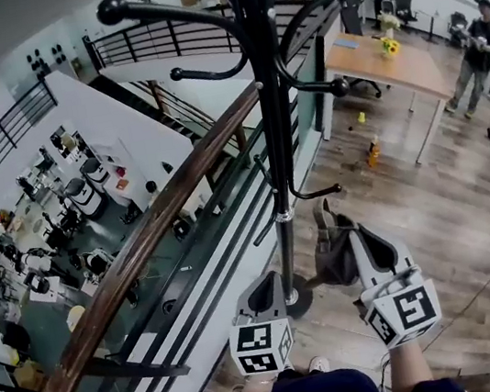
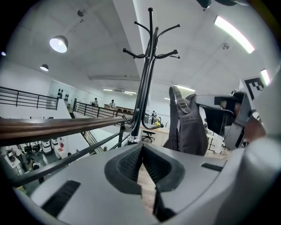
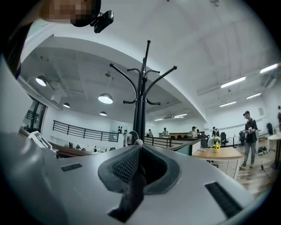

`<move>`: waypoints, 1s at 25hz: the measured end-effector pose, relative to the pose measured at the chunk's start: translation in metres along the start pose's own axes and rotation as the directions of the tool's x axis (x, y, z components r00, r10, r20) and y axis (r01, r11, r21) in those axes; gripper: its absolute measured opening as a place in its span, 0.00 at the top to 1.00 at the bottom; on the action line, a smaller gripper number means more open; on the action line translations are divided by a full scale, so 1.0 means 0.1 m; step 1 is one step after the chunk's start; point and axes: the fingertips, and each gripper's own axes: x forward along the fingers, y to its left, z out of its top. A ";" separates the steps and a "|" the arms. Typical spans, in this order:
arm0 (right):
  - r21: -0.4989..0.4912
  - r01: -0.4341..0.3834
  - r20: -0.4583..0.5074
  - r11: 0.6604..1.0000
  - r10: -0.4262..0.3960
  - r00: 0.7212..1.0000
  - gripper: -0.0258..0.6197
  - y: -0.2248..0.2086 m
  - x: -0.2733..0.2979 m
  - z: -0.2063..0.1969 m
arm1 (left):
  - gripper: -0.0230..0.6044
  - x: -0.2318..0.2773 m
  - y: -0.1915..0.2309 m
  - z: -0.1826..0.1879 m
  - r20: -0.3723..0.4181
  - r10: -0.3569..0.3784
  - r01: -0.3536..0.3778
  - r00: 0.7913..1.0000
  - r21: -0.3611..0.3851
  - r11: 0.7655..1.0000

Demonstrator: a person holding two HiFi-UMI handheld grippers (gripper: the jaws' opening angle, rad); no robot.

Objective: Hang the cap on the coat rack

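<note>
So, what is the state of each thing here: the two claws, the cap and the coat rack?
Right claw: shut on the cap.
Left claw: shut, empty.
Cap: hangs from the right claw, not on the rack.
Coat rack: upright, hooks bare.

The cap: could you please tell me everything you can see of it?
The cap is dark grey soft fabric with a strap loop at its top. It hangs limp from the right hand-held gripper, whose jaws are shut on a fold of it, close beside the pole of the black coat rack, on none of its hooks.
</note>
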 end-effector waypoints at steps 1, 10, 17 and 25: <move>0.002 0.001 0.009 1.000 -0.001 1.000 0.92 -0.01 -0.01 0.05 | 0.96 -0.01 -0.03 0.08 0.016 -0.003 0.003 1.000 0.009 1.000; 0.007 0.008 0.132 1.000 -0.009 0.991 0.92 -0.14 0.03 0.49 | 0.96 0.02 -0.09 0.77 0.178 0.012 -0.023 0.984 0.059 0.998; 0.021 0.028 0.276 0.999 -0.033 0.961 0.92 -0.28 0.04 0.97 | 0.96 0.06 -0.15 1.15 0.248 -0.007 -0.020 0.969 0.103 0.994; 0.080 0.044 0.445 0.996 -0.075 0.892 0.92 -0.41 -0.12 1.49 | 0.96 0.09 -0.21 1.43 0.294 -0.041 0.002 0.955 0.129 0.992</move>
